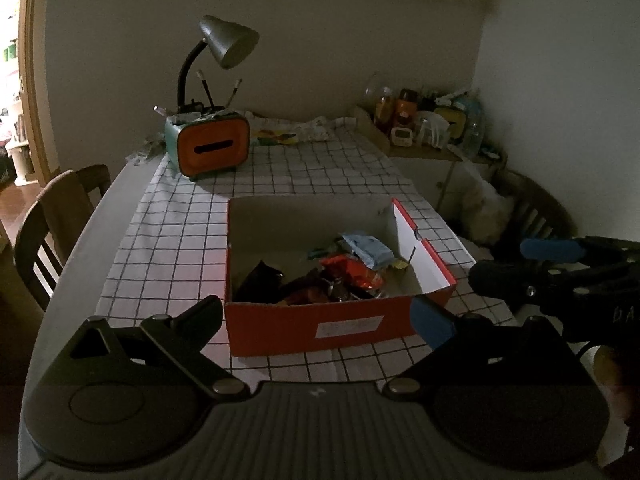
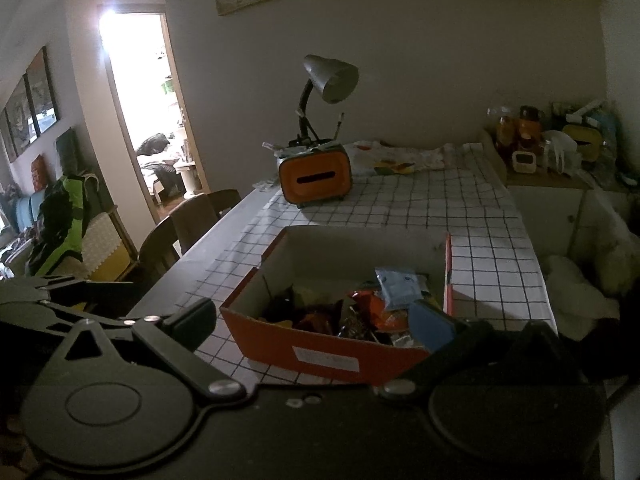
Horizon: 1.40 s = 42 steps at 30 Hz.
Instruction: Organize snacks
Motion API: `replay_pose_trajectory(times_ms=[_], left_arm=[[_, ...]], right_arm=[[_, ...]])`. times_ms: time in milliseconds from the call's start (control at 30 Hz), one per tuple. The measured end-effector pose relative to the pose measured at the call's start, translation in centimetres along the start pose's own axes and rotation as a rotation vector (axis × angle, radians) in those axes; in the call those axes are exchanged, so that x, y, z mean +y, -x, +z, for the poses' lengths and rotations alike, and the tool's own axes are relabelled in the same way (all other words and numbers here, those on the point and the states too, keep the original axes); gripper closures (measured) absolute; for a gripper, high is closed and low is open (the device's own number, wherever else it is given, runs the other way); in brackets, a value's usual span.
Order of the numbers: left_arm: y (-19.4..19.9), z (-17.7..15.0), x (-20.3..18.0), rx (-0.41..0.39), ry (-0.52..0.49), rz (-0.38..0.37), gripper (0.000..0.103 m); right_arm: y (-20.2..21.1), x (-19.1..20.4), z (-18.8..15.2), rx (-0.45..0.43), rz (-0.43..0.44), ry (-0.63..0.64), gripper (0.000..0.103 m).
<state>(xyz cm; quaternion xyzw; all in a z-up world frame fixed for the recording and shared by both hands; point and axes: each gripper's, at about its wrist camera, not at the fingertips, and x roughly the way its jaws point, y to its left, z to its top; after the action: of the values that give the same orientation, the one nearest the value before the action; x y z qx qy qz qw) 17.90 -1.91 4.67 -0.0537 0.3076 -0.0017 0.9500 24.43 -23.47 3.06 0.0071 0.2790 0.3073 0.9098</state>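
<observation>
A red cardboard box [image 1: 320,330] stands on the checked tablecloth, also in the right wrist view [image 2: 332,350]. Inside lie several snack packets: a light blue one [image 1: 370,250] [image 2: 398,286], an orange-red one [image 1: 352,274] [image 2: 370,306] and dark ones [image 1: 262,282]. My left gripper [image 1: 320,316] is open and empty, fingers spread wide in front of the box's near wall. My right gripper [image 2: 316,320] is open and empty just before the box; it shows at the right edge of the left wrist view [image 1: 560,276].
An orange and teal tissue box [image 1: 210,146] with pens and a grey desk lamp [image 1: 228,42] stand at the table's back. A crumpled cloth [image 1: 294,130] lies behind. A side shelf with jars [image 1: 424,120] is at right. Wooden chairs [image 1: 52,224] stand at left.
</observation>
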Motion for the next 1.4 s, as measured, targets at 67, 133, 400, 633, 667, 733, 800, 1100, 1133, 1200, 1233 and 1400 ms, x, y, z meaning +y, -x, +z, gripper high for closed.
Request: replay_pose_trajectory(times_ms=[67, 133, 400, 633, 667, 733, 800, 1100, 1133, 1200, 1233, 1400], left_arm=[[0.0, -0.1, -0.2, 0.005, -0.011, 0.010, 0.002], [-0.1, -0.1, -0.2, 0.013, -0.009, 0.010, 0.002], [-0.2, -0.1, 0.0, 0.019, 0.011, 0.016, 0.002], [-0.1, -0.2, 0.0, 0.020, 0.011, 0.013, 0.002], [-0.1, -0.2, 0.0, 0.021, 0.011, 0.013, 0.002], [-0.1, -0.3, -0.2, 0.023, 0.011, 0.016, 0.002], [0.0, -0.4, -0.3, 0.026, 0.015, 0.016, 0.002], [0.0, -0.7, -0.6, 0.050, 0.028, 0.023, 0.002], [0.1, -0.7, -0.6, 0.050, 0.025, 0.025, 0.002], [0.2, -0.8, -0.7, 0.050, 0.025, 0.025, 0.002], [0.2, -0.8, -0.7, 0.050, 0.026, 0.023, 0.002], [0.2, -0.9, -0.8, 0.050, 0.027, 0.021, 0.002]], right_arm=[[0.2, 0.0, -0.1, -0.003, 0.000, -0.004, 0.000], [0.2, -0.1, -0.2, -0.002, -0.001, -0.011, 0.000], [0.3, -0.3, -0.5, 0.007, -0.003, -0.018, 0.000], [0.4, -0.4, -0.6, 0.008, -0.001, -0.026, 0.000], [0.4, -0.4, -0.6, 0.008, -0.001, -0.026, 0.000], [0.4, -0.4, -0.6, 0.009, -0.002, -0.027, 0.000], [0.4, -0.5, -0.7, 0.009, -0.001, -0.031, 0.000], [0.7, -0.5, -0.9, 0.007, 0.005, -0.037, 0.000], [0.8, -0.5, -0.9, 0.008, 0.006, -0.039, 0.000], [0.9, -0.5, -1.0, 0.007, 0.008, -0.043, 0.000], [0.9, -0.4, -1.0, 0.008, 0.009, -0.045, 0.000], [1.0, -0.4, -1.2, 0.007, 0.010, -0.054, 0.000]])
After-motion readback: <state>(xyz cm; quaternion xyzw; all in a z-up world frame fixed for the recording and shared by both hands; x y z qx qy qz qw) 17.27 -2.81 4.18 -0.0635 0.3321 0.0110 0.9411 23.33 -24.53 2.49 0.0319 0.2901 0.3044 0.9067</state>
